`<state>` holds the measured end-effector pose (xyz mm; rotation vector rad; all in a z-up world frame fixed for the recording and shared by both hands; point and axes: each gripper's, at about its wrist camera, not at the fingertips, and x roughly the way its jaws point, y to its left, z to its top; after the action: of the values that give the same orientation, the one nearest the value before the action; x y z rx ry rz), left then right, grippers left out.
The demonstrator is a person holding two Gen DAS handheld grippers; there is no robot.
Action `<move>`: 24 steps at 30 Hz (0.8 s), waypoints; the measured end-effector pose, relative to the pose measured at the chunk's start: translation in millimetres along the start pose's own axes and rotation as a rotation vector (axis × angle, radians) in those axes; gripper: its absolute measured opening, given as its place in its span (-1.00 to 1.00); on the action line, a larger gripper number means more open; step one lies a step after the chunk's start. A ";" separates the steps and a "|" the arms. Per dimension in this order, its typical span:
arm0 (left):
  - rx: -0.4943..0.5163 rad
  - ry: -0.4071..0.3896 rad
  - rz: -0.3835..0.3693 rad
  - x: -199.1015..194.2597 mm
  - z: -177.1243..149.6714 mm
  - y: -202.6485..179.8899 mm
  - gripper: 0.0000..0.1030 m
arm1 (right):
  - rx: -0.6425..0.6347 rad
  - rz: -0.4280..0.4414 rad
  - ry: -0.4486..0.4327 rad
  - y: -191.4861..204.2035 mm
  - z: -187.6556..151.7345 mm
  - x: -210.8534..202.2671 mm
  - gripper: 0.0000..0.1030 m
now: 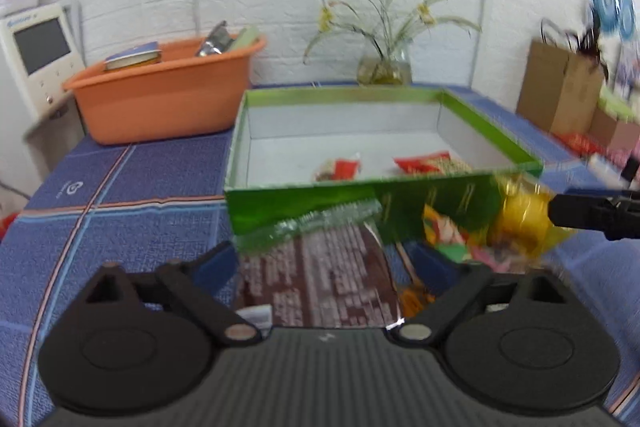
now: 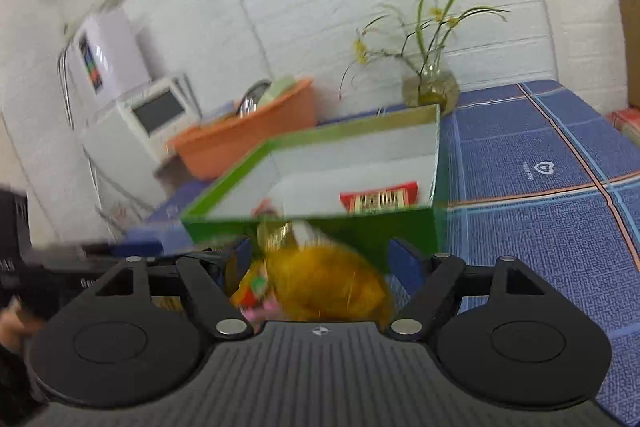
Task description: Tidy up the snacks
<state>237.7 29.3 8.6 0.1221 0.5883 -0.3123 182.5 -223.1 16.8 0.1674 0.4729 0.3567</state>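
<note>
Two packets held just short of the green box

The table (image 1: 120,179) carries the box (image 1: 304,195) near its middle, two snacks already inside. The left gripper (image 1: 320,267) clenches a brown packet (image 1: 320,279); the right gripper (image 2: 320,279) grips a yellow bag (image 2: 324,283). Both hang before the box's near wall: carried too low, either could snag the rim and shove or tip the box.

The right gripper (image 2: 320,267) grips a yellow snack bag (image 2: 324,283) just before the green box (image 2: 312,223).
</note>
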 end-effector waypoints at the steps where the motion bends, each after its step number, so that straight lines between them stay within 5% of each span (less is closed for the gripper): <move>1: 0.035 0.012 0.013 5.0 -3.2 -4.9 0.99 | -0.049 -0.021 0.002 4.6 -2.6 4.3 1.00; 4: 0.016 -0.008 0.000 8.0 -7.2 -0.9 0.99 | -0.137 -0.095 0.014 14.3 -2.2 20.3 1.00; 7: -0.056 0.006 -0.049 11.2 -10.3 16.6 0.97 | -0.132 -0.056 0.053 9.2 1.9 32.5 1.00; 11: -0.079 0.002 -0.051 8.8 -15.7 27.4 0.47 | -0.136 -0.039 0.111 9.0 -1.4 41.0 1.00; 24: -0.185 -0.096 -0.020 -29.8 -20.0 58.9 0.36 | -0.168 -0.044 -0.055 19.4 -4.7 -3.1 0.89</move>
<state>222.8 96.7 10.2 -0.0765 0.5210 -0.2806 171.9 -206.0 18.6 0.0038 0.3897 0.3466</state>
